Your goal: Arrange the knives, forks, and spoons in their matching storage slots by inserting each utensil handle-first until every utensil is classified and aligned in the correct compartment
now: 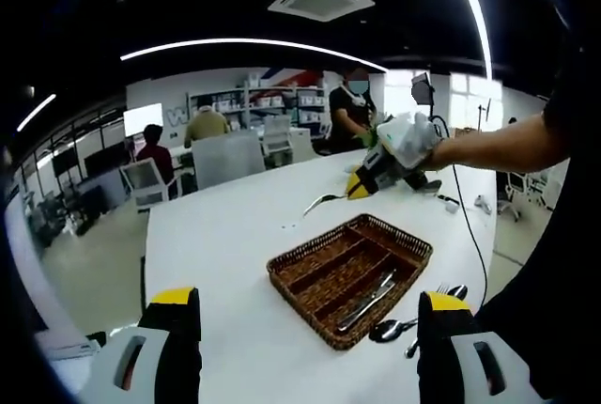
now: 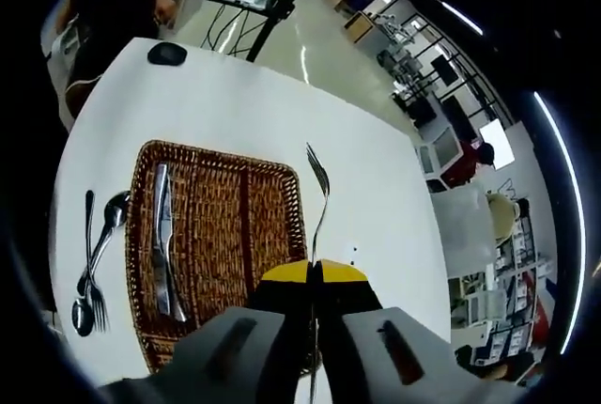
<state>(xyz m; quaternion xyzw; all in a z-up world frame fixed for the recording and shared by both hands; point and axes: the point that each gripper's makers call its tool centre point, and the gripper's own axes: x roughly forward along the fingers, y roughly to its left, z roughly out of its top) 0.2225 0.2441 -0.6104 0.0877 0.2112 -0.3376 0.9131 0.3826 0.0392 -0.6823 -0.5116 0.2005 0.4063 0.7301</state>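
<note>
You're clamping right gripper (image 2: pixel 315 277) on fork (image 2: pixel 320 199), lifting it above basket (image 2: pixel 272 174) for handle-first slotting; left gripper (image 1: pixel 310 305) jaws apart, waiting near table edge (image 1: pixel 164 235)

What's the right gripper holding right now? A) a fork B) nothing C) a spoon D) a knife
A: the right gripper is shut on a fork, tines pointing away from it, held over the table beside the wicker tray.

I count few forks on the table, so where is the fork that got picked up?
The fork is clamped by its handle in the right gripper, tines pointing forward, held above the table just beside the wicker tray.
</note>
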